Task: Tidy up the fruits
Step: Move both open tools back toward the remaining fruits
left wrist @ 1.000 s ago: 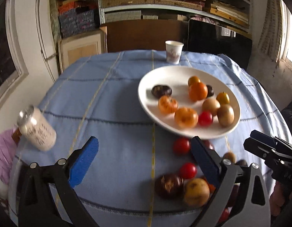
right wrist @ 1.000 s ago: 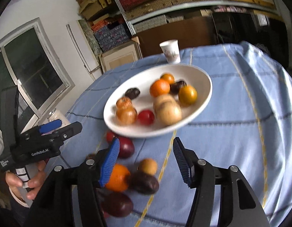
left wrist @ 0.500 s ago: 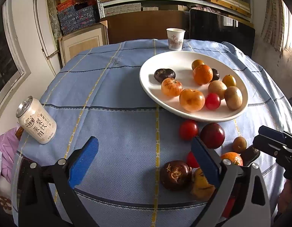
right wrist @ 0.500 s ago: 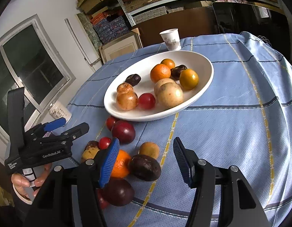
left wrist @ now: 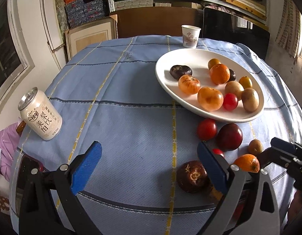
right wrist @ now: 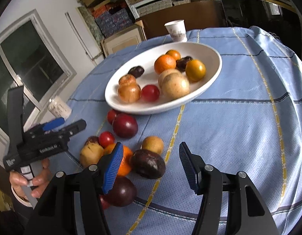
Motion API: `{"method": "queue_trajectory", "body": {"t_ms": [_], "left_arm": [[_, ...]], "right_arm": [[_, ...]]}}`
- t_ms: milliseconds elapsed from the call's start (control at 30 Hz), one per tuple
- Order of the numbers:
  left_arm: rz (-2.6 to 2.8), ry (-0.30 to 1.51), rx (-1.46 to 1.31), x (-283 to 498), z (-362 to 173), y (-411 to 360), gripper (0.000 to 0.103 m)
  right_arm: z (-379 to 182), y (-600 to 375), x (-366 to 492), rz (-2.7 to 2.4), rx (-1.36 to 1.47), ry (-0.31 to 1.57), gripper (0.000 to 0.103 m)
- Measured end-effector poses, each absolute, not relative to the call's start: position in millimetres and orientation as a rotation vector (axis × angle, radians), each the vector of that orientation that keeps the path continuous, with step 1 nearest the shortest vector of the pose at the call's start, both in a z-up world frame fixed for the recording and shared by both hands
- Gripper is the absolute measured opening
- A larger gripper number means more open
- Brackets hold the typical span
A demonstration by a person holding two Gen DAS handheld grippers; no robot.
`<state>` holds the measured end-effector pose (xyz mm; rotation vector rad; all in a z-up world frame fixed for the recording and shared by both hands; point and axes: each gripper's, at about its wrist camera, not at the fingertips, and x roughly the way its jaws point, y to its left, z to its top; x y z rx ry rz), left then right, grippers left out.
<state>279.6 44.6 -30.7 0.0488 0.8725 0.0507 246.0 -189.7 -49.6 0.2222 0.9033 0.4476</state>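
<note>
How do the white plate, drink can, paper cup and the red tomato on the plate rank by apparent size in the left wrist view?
1. white plate
2. drink can
3. paper cup, though it stands farthest away
4. red tomato

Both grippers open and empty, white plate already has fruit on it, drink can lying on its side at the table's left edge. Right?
One thing is off: the drink can stands upright, not on its side; the left wrist view shows it. The rest holds: left gripper and right gripper are open and empty, and the white plate already has fruit on it.
</note>
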Motion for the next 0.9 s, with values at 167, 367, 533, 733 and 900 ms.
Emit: {"method": "queue_trajectory", "body": {"t_ms": [167, 367, 533, 733, 900], "left_arm": [[0.055, 0.866, 0.042, 277.9, -28.9, 48.3, 0.096], [0.061, 0.873, 0.029, 278.2, -29.8, 53.0, 0.096], [0.061, 0.882, 0.027, 278.5, -32.4, 54.2, 0.096], [0.063, 0.887, 0.027, 278.6, -33.9, 55.6, 0.096], [0.065, 0.891, 0.026, 278.6, -35.0, 56.0, 0.096]], "right_arm": [[-54.4, -183.7, 244.6, 0.455, 0.2, 0.938, 0.06], [-55.6, -183.9, 241.5, 0.46, 0.206, 0.947, 0.06], [-57.0, -185.8, 241.3, 0.47, 0.226, 0.96, 0.055], [-58.7, -188.0, 241.4, 0.484, 0.249, 0.975, 0.049], [-63.5, -189.6, 243.8, 0.485, 0.274, 1.001, 0.041]]}}
